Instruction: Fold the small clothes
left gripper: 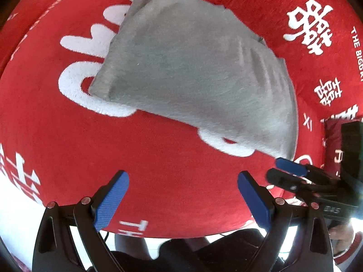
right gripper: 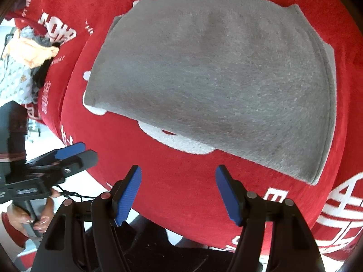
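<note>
Grey folded garment [right gripper: 211,86] lies flat on red printed blanket [right gripper: 177,181], at 12 o'clock of both grippers | left gripper [left gripper: 182,200] spread, empty | right gripper [right gripper: 179,196] spread, empty | clothes pile [right gripper: 25,56] at 9 o'clock

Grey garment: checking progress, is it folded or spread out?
Folded: the grey garment lies as a compact block on the red cloth, with layered edges showing along its side.

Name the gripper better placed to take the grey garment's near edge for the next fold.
Right, probably: the right gripper is open, facing the grey garment closely. The left gripper, also open, sits farther off.
</note>
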Demonstrator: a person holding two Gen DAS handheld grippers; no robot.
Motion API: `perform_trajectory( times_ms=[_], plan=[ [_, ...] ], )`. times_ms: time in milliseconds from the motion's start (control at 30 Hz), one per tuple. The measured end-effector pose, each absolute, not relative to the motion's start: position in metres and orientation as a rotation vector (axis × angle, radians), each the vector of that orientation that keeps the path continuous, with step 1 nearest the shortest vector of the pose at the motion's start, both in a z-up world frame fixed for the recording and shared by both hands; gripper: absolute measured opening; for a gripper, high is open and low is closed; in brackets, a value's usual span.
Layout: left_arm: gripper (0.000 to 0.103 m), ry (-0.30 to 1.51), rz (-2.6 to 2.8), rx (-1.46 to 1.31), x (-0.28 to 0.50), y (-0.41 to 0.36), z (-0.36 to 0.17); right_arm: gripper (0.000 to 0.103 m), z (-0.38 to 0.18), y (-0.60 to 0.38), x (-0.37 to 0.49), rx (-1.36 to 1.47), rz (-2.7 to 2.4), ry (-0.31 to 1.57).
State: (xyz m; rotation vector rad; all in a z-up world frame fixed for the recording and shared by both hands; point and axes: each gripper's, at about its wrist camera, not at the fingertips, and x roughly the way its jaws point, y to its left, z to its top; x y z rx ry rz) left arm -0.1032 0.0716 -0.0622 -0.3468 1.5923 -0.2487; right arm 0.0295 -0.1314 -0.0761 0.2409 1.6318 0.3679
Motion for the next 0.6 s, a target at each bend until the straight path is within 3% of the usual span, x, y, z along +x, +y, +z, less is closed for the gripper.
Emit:
perform_trajectory(
  times_ms=[600],
  plan=[
    [0.097,1.469,-0.123,-0.496,-0.097,0.186,-0.054,0.071,-0.072,-0.027,0.05,0.257,0.414,1.606]
  ],
)
